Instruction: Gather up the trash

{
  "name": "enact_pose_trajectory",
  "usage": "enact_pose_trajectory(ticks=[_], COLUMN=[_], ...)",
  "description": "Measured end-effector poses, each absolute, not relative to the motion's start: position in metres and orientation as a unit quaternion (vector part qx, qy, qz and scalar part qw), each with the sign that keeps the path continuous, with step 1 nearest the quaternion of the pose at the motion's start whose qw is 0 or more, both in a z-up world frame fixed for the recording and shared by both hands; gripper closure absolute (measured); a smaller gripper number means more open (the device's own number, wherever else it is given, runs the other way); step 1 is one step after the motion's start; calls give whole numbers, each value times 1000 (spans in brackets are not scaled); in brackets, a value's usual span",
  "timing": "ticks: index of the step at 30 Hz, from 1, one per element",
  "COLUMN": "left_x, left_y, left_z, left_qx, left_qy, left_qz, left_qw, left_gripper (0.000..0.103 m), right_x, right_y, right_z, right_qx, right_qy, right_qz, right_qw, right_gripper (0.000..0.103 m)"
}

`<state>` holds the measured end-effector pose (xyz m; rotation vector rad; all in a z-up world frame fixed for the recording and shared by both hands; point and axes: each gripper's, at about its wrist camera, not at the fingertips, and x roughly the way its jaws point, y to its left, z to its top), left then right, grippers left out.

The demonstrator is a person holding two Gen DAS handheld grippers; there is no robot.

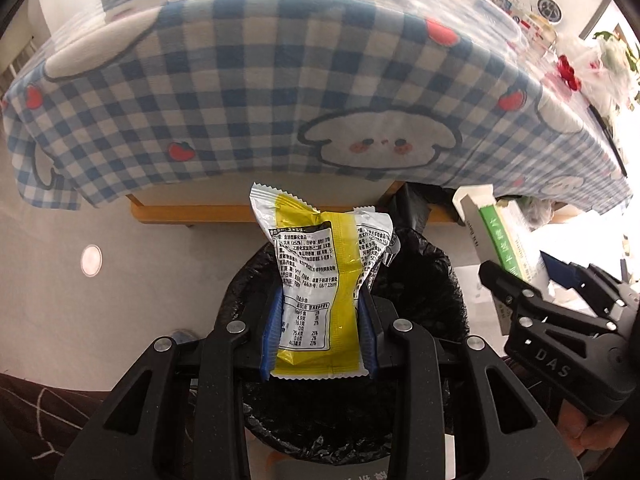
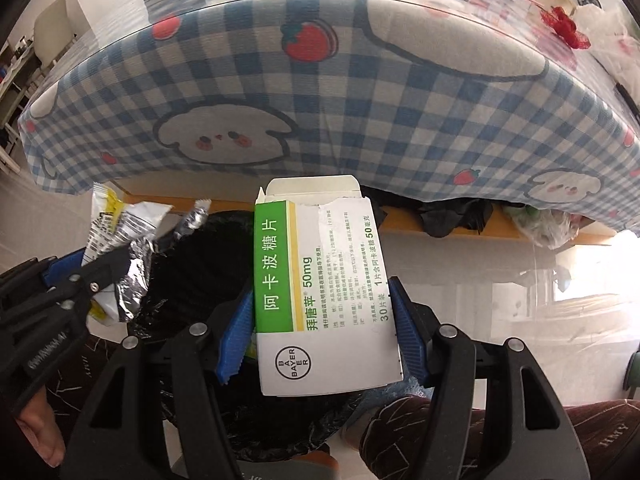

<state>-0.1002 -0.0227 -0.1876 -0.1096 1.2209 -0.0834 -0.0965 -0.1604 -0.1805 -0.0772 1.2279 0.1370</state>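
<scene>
Left claw (image 1: 318, 340) and right claw (image 2: 324, 336) both clamped, side by side

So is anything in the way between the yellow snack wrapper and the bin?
Nothing visible. The left gripper holds the yellow-and-silver snack wrapper right above the open black-lined trash bin, and the bin's mouth looks uncovered.

Bin mouth (image 1: 420, 280), black-lined, lies open below both loads. Far side blocked by overhanging checked tablecloth (image 1: 240, 92) and wooden table frame (image 1: 192, 212). Left floor (image 1: 120, 240) bare.
</scene>
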Motion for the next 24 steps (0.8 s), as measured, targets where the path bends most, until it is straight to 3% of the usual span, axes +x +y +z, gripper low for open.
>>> enact_pose_trajectory(ticks=[24], left_x=[-97], left_y=[-94], left_z=[-264], left_qx=[-19], left_qy=[611], left_qz=[-84], left_qw=[787], left_gripper=[72], right_x=[-93], right_y=[-204], right_z=[-160], right_qx=[0], right_qy=[563], right_qz=[13], right_qw=[826], right_gripper=[43])
